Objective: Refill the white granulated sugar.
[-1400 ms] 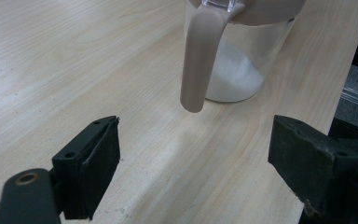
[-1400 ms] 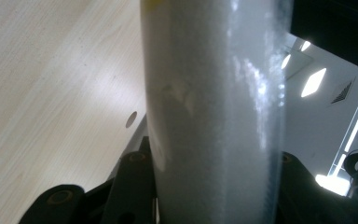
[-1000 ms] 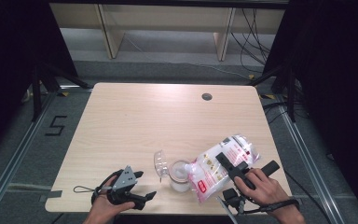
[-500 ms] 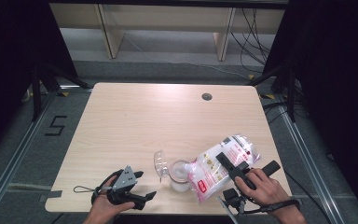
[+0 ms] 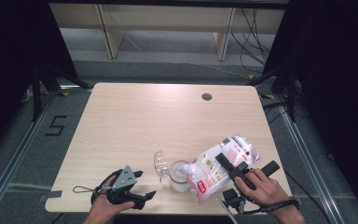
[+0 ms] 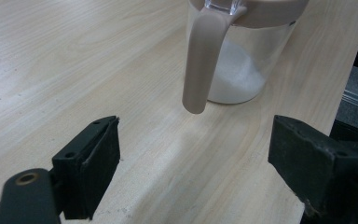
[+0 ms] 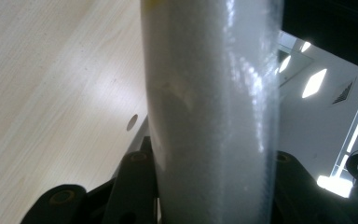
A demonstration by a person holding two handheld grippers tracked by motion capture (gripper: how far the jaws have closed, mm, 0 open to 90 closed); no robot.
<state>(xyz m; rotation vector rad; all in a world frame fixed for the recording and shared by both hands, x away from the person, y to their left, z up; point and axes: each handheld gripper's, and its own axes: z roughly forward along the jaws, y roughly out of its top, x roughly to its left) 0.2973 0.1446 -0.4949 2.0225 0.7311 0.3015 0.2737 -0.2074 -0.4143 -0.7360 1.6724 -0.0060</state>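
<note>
The right gripper (image 5: 230, 169) is clamped on a clear plastic bag (image 5: 219, 168) of white granules printed with red labels. In the right gripper view the bag (image 7: 212, 112) stands between the two black jaws, and both jaws press against its sides. In the high view the bag is tilted, with its lower end down over the mouth of a clear jug (image 5: 180, 175) and its upper end raised away from the jug, just beyond the gripper's jaws. The jug stands upright on the tabletop (image 5: 158, 116), just to the left of the right gripper, and holds a shallow layer of white granules at the bottom. Its clear hinged lid (image 5: 160, 163) stands open on the side away from the right gripper.

The left gripper (image 5: 142, 193) rests low near the front edge of the tabletop, held in the person's left hand (image 5: 105, 207), with its jaws spread wide and nothing between them. In the left gripper view the jug (image 6: 242, 51) lies directly ahead of these jaws, near but apart from them. The jug's beige handle (image 6: 200, 65) faces the left gripper and hangs down from the beige rim, its free end just clear of the tabletop (image 6: 74, 70). The two grippers are well apart, with the jug between them.
</note>
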